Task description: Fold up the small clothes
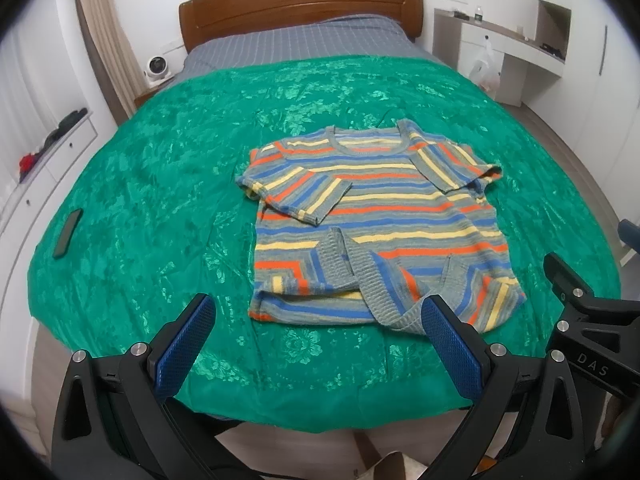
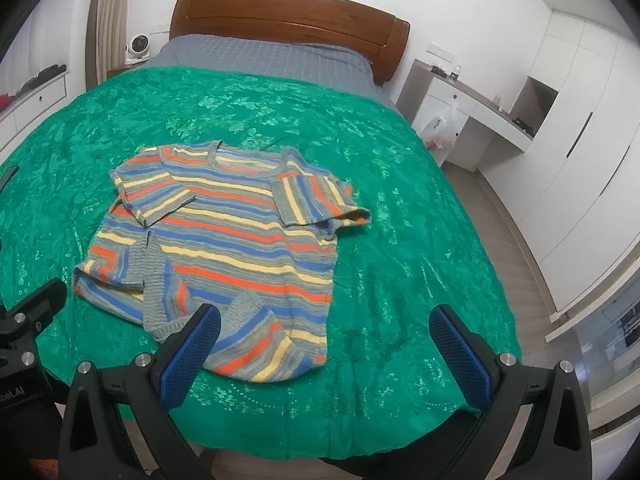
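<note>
Two grippers noted, both held above the near edge of the bed: left gripper spread wide and empty; right gripper likewise wide, holding nothing. Striped shirt found on green cover, neck toward headboard, both sleeves folded inward over the chest, hem bunched and partly turned up at the near edge. Dark phone observed well left of shirt.

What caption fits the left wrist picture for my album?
Open left gripper above a striped knit shirt, sleeves folded in, on a green bedspread.
</note>
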Demonstrator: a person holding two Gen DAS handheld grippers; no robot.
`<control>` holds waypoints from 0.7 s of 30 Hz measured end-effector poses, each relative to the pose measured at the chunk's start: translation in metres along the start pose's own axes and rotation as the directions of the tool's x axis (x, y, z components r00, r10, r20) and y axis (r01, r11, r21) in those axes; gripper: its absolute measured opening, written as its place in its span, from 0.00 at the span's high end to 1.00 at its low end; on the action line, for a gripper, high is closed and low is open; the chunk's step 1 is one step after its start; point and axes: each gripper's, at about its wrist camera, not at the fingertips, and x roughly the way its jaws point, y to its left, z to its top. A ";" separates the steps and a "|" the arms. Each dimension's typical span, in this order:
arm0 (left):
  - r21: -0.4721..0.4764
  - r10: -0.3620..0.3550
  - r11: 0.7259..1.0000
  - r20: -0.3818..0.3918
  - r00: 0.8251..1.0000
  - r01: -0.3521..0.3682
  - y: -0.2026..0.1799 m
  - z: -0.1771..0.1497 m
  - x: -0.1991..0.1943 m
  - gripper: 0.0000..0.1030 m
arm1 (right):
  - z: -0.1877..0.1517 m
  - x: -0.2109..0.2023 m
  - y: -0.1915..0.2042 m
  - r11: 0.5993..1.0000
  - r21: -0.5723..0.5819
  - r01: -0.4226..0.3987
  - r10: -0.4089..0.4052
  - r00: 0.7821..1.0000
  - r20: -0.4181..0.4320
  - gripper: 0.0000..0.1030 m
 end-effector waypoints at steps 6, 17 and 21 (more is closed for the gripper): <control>0.004 -0.001 1.000 -0.002 1.000 0.001 -0.002 -0.002 0.001 0.00 | -0.002 0.002 0.000 1.000 0.000 -0.003 0.003 1.000 -0.009 0.00; 0.006 0.000 1.000 -0.013 1.000 0.000 -0.003 -0.004 0.006 0.00 | -0.003 0.008 0.001 1.000 0.001 -0.009 0.009 1.000 -0.024 0.00; 0.006 0.025 1.000 -0.018 1.000 -0.025 0.004 -0.004 0.015 0.00 | 0.004 0.025 -0.010 0.989 0.020 -0.148 0.148 0.989 0.023 0.00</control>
